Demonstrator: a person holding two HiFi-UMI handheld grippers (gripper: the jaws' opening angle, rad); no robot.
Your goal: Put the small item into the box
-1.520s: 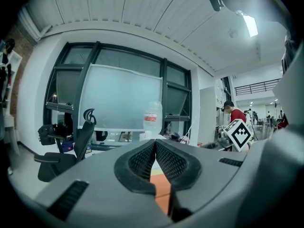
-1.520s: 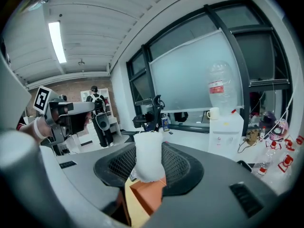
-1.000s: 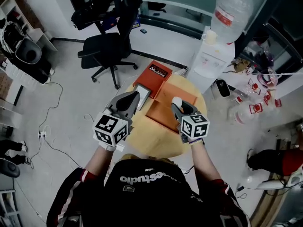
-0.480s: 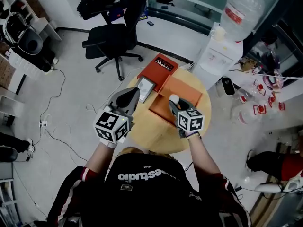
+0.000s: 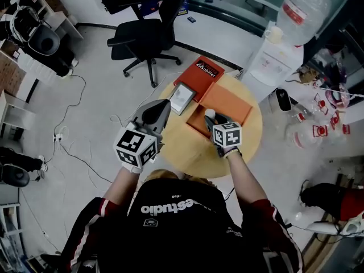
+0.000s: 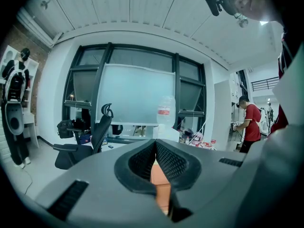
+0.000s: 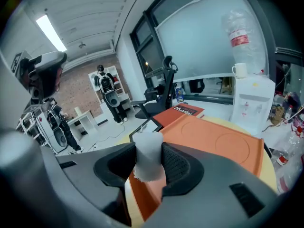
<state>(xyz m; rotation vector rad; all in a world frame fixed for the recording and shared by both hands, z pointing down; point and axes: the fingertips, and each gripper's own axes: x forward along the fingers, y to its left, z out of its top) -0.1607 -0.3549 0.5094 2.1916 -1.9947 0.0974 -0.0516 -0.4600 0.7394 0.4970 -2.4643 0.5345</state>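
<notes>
An open orange box (image 5: 227,102) lies on the round wooden table (image 5: 182,152), with its orange printed lid (image 5: 205,71) behind it. My right gripper (image 5: 211,118) is shut on a small white cylindrical item (image 5: 210,114), held just over the box's near left part. In the right gripper view the white item (image 7: 148,163) sits upright between the pads of my right gripper (image 7: 149,148), with the box (image 7: 218,148) just past them. My left gripper (image 5: 158,110) hovers left of the box, and in its own view the left gripper (image 6: 156,148) has its jaws together and nothing held.
A grey-framed flat panel (image 5: 183,97) lies on the table left of the box. A water dispenser (image 5: 273,61) stands beyond the table at right, a black office chair (image 5: 145,38) beyond at left. Cables (image 5: 74,152) run across the floor. A person in red (image 6: 249,122) stands far off.
My right gripper has sunk towards the box with the white item still in it. The left gripper has drifted a little forward and down.
</notes>
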